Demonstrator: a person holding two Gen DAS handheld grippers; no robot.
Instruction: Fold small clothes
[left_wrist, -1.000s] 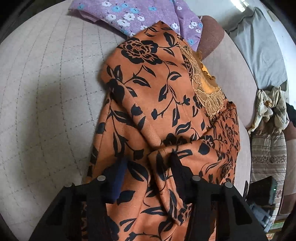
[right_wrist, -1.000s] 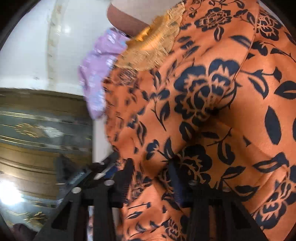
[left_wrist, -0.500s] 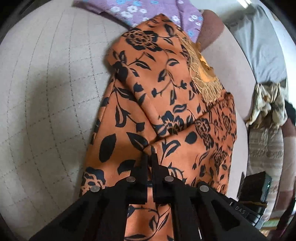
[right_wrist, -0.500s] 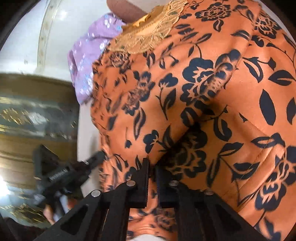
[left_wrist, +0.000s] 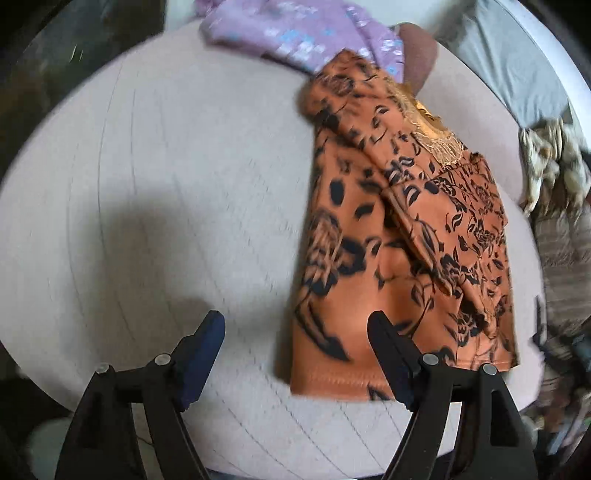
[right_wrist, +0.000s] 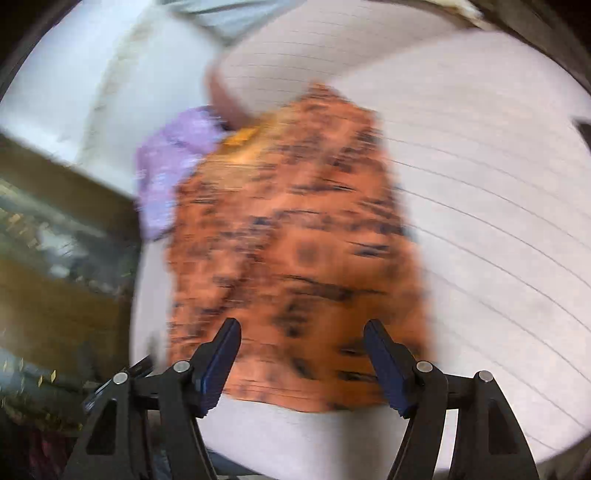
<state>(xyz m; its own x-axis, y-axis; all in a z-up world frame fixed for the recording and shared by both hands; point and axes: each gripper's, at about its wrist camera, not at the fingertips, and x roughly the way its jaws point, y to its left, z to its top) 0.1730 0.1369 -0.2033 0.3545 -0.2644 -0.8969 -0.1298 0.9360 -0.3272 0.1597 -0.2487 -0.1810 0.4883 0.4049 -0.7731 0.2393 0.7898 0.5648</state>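
Note:
An orange garment with a black flower print (left_wrist: 402, 236) lies folded lengthwise on a pale quilted cushion (left_wrist: 155, 177), with a gold lace collar (left_wrist: 439, 144) at its far end. My left gripper (left_wrist: 295, 332) is open and empty, above the cushion just left of the garment's near hem. In the right wrist view the same garment (right_wrist: 295, 251) is blurred by motion. My right gripper (right_wrist: 301, 341) is open and empty over its near end.
A purple flowered cloth (left_wrist: 306, 33) lies past the garment's far end, also seen in the right wrist view (right_wrist: 170, 166). A grey cloth (left_wrist: 517, 62) and a crumpled patterned cloth (left_wrist: 550, 162) lie at the right. Dark wooden furniture (right_wrist: 55, 258) stands left of the cushion.
Both grippers were shut on folds of the orange garment half a second ago. Both have let go, opened wide and pulled back. The garment now lies on the cushion.

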